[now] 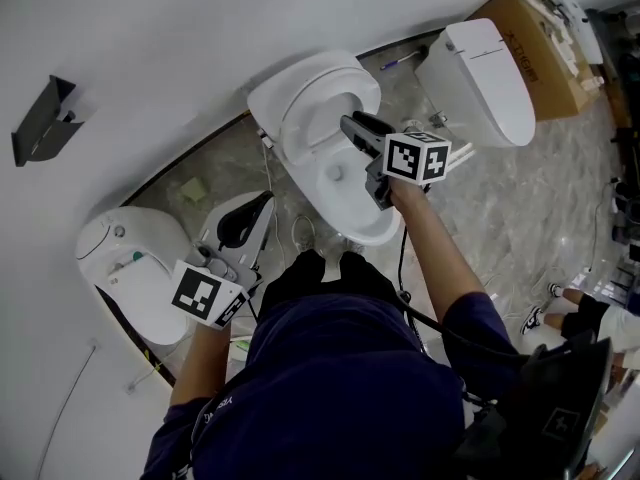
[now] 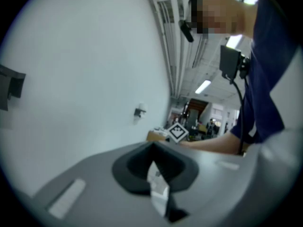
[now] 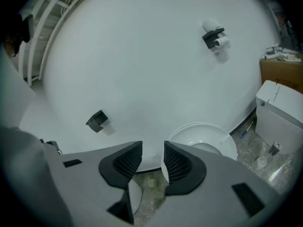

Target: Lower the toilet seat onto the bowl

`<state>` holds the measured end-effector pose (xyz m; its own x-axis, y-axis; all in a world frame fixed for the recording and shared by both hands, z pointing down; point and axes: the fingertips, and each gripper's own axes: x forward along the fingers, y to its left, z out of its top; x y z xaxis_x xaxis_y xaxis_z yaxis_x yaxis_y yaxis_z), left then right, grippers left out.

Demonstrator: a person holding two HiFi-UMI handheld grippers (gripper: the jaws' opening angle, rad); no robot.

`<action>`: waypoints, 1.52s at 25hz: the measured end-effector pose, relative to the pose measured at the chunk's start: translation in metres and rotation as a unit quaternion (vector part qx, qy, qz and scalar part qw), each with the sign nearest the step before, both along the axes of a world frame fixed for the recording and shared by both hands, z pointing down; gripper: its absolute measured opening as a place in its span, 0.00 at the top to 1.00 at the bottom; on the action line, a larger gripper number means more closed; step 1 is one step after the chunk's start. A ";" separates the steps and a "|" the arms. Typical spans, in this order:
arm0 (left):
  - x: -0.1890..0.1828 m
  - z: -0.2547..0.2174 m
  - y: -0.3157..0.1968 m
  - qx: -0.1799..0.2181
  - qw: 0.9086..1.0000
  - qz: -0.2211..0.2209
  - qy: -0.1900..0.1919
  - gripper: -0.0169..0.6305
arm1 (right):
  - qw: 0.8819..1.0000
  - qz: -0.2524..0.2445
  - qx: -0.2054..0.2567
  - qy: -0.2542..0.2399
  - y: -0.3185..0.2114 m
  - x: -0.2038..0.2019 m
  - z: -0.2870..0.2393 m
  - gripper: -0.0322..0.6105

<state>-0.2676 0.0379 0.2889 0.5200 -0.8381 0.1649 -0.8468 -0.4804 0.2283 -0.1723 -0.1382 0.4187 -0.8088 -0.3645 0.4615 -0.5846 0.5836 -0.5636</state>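
Observation:
The white toilet stands against the wall in the head view, its seat (image 1: pixel 303 96) raised and leaning back over the bowl (image 1: pixel 352 200). My right gripper (image 1: pixel 352 126) hangs above the bowl, just in front of the raised seat. In the right gripper view its jaws (image 3: pixel 152 162) stand apart with nothing between the ribbed pads (image 3: pixel 176 163); the seat ring (image 3: pixel 204 137) shows just right of them. My left gripper (image 1: pixel 262 204) is held low at the left, away from the toilet. In the left gripper view it (image 2: pixel 152 148) is shut and empty.
A second toilet (image 1: pixel 128 268) stands at the left and a third (image 1: pixel 490 78) at the right, beside a cardboard box (image 1: pixel 548 46). A black bracket (image 1: pixel 45 118) and a paper holder (image 3: pixel 214 38) hang on the wall. The person's feet (image 1: pixel 325 264) face the bowl.

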 end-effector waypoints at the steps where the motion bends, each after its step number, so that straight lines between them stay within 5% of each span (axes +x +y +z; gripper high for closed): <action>1: -0.002 0.001 -0.001 -0.002 1.000 -0.004 0.000 0.97 | 1.000 0.004 -0.007 -0.001 -0.010 -0.004 0.004 0.77; 8: -0.017 0.012 -0.012 -0.018 0.999 -0.039 0.007 0.97 | 0.994 0.063 -0.093 -0.004 -0.069 -0.022 0.044 0.69; 21: -0.035 0.021 -0.036 -0.030 0.997 -0.072 0.022 0.97 | 0.951 0.185 -0.246 0.014 -0.119 -0.031 0.116 0.62; 29: -0.049 0.022 -0.042 -0.032 0.996 -0.083 0.031 0.97 | 0.940 0.218 -0.260 0.040 -0.132 -0.034 0.126 0.62; 38: -0.059 0.022 -0.049 -0.027 0.996 -0.079 0.032 0.97 | 0.942 0.216 -0.253 0.029 -0.128 -0.032 0.126 0.62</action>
